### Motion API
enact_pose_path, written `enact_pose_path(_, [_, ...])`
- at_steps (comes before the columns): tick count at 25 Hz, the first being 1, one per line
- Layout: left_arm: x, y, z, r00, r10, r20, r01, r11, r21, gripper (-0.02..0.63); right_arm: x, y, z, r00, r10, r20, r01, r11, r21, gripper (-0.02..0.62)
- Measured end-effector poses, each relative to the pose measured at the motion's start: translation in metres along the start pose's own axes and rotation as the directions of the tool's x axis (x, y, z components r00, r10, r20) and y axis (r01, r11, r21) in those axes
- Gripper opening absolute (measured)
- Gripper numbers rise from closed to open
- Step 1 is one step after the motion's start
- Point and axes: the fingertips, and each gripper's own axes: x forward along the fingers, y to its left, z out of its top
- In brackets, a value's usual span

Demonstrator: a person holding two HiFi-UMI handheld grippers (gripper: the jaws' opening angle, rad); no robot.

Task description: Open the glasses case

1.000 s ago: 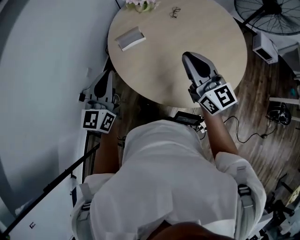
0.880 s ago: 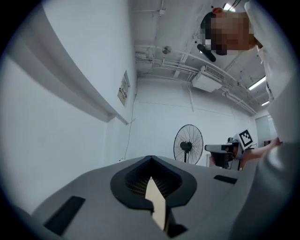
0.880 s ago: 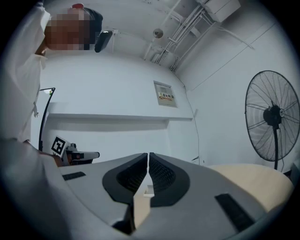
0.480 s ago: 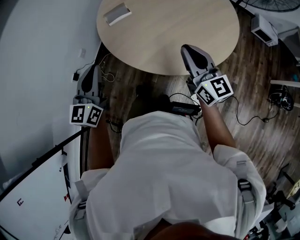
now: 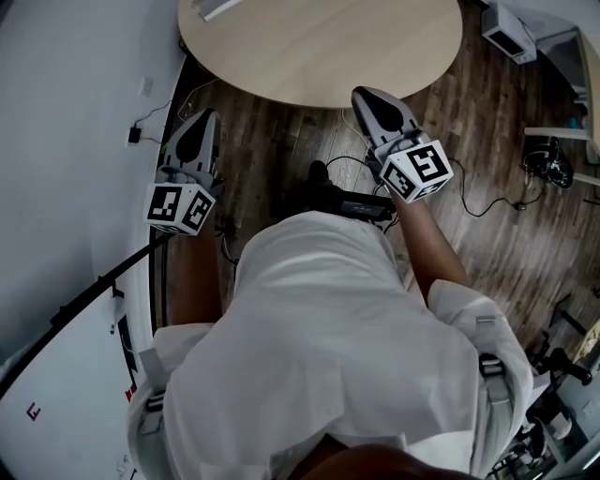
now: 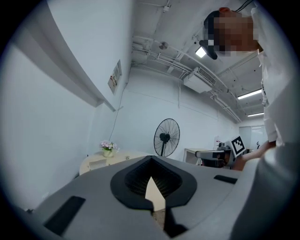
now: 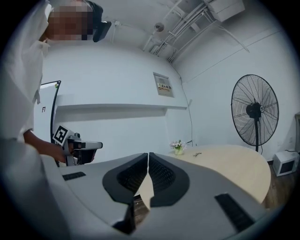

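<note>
The grey glasses case [image 5: 214, 7] lies shut on the round wooden table [image 5: 328, 56], cut by the top edge of the head view. In the left gripper view the case [image 6: 97, 163] is small and far off. My left gripper [image 5: 207, 118] hangs over the floor beside the table's left side, shut and empty. My right gripper [image 5: 362, 94] is at the table's near edge, also shut with nothing in it. Both are well short of the case. In their own views the left gripper [image 6: 151, 159] and right gripper [image 7: 148, 154] show jaws pressed together.
A small flower pot [image 7: 177, 146] and a pair of glasses [image 7: 197, 153] sit on the far part of the table. A standing fan [image 7: 254, 110] is beyond it. Cables and a black device [image 5: 361, 204] lie on the wooden floor. A white wall [image 5: 66, 141] runs along the left.
The table has slid up and away in the head view, so the person has backed off from it. Both grippers came off the tabletop; the left one rose. Both stayed shut.
</note>
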Motion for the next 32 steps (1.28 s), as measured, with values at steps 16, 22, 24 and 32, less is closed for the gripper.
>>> enact_pose_path(16, [-0.156,-0.043,-0.107,0.983,-0.049,-0.179,0.030,0.994,-0.103,0.012,-0.024,0.144,-0.062,0.980,0.139,-0.144,-0.147,0.988,-0.050,0.025])
enact_pose_path(22, [-0.138,-0.084,-0.122,0.987,-0.146,-0.065,0.131,0.972,-0.194,0.012,-0.050,0.130,-0.074,0.969,0.185,-0.161,-0.201,0.975,-0.091,0.025])
enact_pose_path(24, [-0.128,-0.095,-0.129,0.987,-0.134,-0.091,0.118,0.979,-0.168,0.012,-0.062,0.113,-0.074,0.973,0.172,-0.155,-0.187,0.978,-0.087,0.025])
enact_pose_path(32, [-0.082,-0.157,-0.120,0.974,-0.195,-0.114,0.182,0.976,-0.117,0.012,-0.114,0.072,-0.078,0.982,0.135,-0.132,-0.141,0.990,-0.032,0.025])
